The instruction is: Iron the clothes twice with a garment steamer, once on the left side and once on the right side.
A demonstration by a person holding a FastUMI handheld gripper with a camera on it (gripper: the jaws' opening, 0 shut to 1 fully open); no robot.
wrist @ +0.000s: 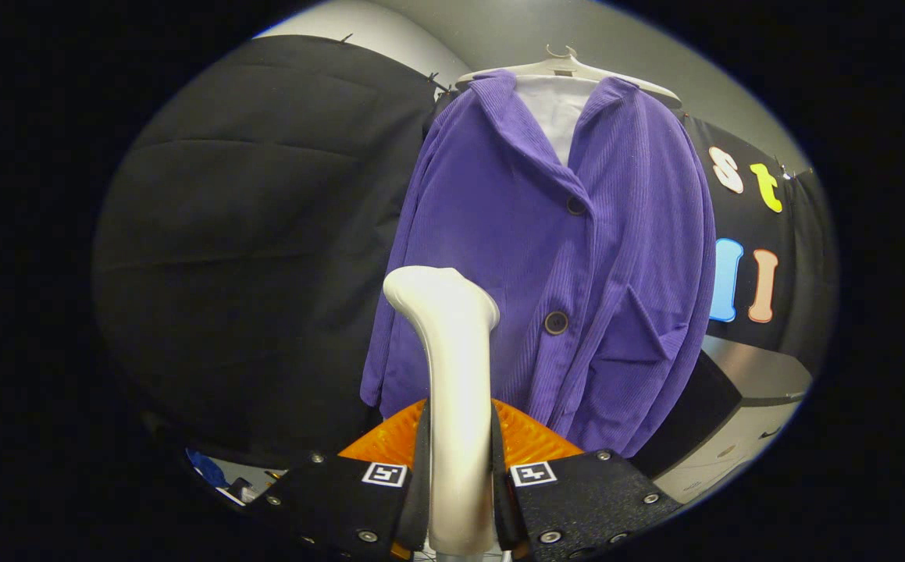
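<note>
A purple corduroy jacket hangs on a white hanger over a white shirt, just beyond the fingers. My gripper is shut on the white handle of the garment steamer, with both fingers pressing its sides. The steamer stands upright between the fingers, and its head is close to the lower left part of the jacket. I cannot tell whether the head touches the cloth.
Black cloth covers the booth wall left of the jacket and behind it. A grey and white cabinet stands low on the right. Small items lie low on the left.
</note>
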